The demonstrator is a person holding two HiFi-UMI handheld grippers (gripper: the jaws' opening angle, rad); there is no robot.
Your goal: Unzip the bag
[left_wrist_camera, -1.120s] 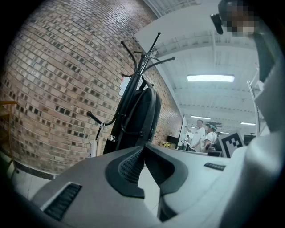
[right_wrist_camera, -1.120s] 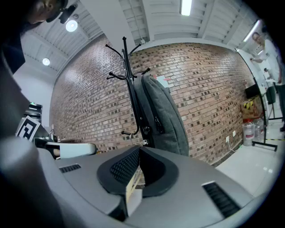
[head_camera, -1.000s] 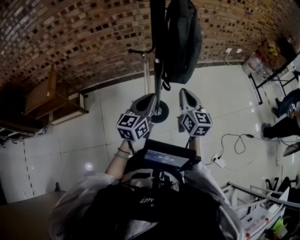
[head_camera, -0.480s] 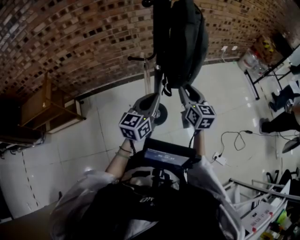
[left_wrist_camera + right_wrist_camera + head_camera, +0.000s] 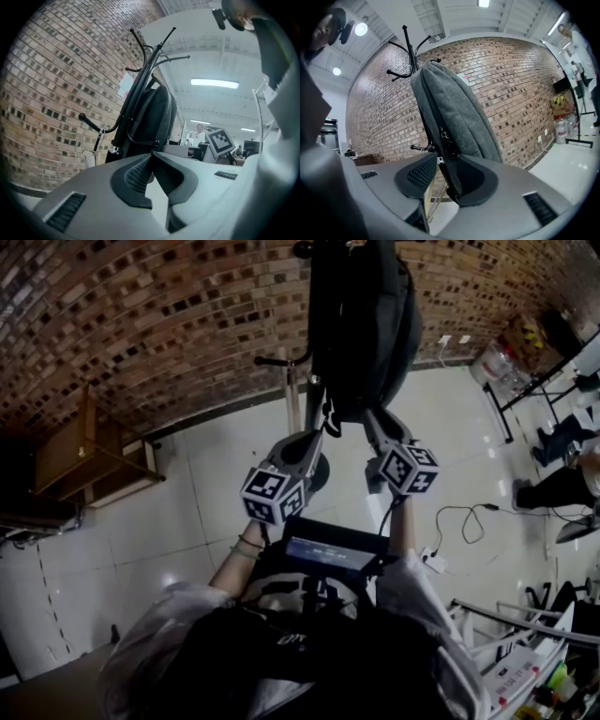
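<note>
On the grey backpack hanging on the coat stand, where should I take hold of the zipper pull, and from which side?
Grip the small metal zipper pull on the narrow edge of the dark grey fabric backpack, probably coming level toward that edge: the pull hangs there, clear of the fabric.

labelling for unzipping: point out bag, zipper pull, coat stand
bag (image 5: 459, 108), right gripper view, grey fabric panel
zipper pull (image 5: 442, 138), right gripper view, dangling tab
coat stand (image 5: 408, 44), right gripper view, upper pole

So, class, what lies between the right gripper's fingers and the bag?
Bare air, mostly. In the right gripper view, the right gripper's just-opened fingers frame the bag's zip side, and one dark strap or pole, unclear which, runs down through their gap.
</note>
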